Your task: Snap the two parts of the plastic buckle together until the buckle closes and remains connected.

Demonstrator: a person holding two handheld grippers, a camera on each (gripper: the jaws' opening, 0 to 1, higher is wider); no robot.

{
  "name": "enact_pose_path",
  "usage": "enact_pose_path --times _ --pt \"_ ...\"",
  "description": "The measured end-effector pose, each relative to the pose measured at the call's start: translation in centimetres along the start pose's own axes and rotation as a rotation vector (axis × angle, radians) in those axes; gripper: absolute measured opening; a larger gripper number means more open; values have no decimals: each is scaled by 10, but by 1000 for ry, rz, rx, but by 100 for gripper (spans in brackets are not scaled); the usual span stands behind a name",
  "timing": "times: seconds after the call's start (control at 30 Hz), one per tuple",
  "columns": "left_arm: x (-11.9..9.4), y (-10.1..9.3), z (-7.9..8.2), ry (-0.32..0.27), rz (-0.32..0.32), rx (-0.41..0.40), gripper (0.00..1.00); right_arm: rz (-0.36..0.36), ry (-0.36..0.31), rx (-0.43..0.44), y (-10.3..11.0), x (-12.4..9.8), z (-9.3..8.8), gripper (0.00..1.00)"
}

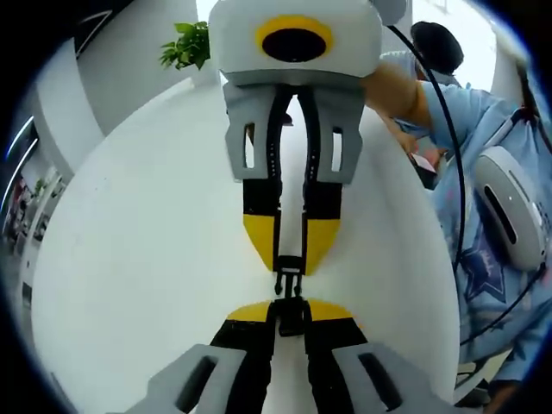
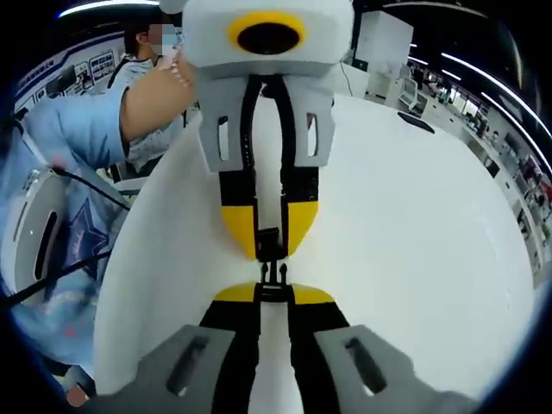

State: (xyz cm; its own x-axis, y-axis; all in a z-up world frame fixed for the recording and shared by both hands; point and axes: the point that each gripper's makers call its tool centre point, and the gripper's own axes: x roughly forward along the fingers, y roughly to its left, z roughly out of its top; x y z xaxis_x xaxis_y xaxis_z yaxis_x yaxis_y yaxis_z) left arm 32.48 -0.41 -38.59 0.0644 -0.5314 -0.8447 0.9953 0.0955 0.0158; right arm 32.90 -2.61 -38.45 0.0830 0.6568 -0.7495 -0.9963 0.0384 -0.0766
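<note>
Left of the buckle in my left gripper view, a potted plant [image 1: 187, 45] stands past the white bench [image 1: 129, 259]. My left claw [image 1: 289, 310] pinches one buckle half [image 1: 291, 317]; my right claw [image 1: 289, 259] faces it, gripping the other half [image 1: 289, 274]. Both halves lie tip to tip along one line between the claws, above the bench. Right of them, a person's blue sleeve [image 1: 483, 172] crowds the bench edge. Workstations [image 2: 483, 121] line the room behind.
</note>
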Motion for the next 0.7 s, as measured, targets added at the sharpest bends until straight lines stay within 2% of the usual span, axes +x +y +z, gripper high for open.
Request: enact_pose_path --times 0.43,0.57,0.63,0.7 --pt "3 1 3 2 -4 8 12 -1 -72 -3 -2 0 0 11" --pt "3 0 2 3 -8 5 12 4 -61 -20 -2 2 3 12" --pt "3 1 2 1 -11 0 12 -27 -45 -39 -8 2 3 12" --pt "3 0 1 -3 -12 -5 12 -11 -34 -45 -5 1 2 13"
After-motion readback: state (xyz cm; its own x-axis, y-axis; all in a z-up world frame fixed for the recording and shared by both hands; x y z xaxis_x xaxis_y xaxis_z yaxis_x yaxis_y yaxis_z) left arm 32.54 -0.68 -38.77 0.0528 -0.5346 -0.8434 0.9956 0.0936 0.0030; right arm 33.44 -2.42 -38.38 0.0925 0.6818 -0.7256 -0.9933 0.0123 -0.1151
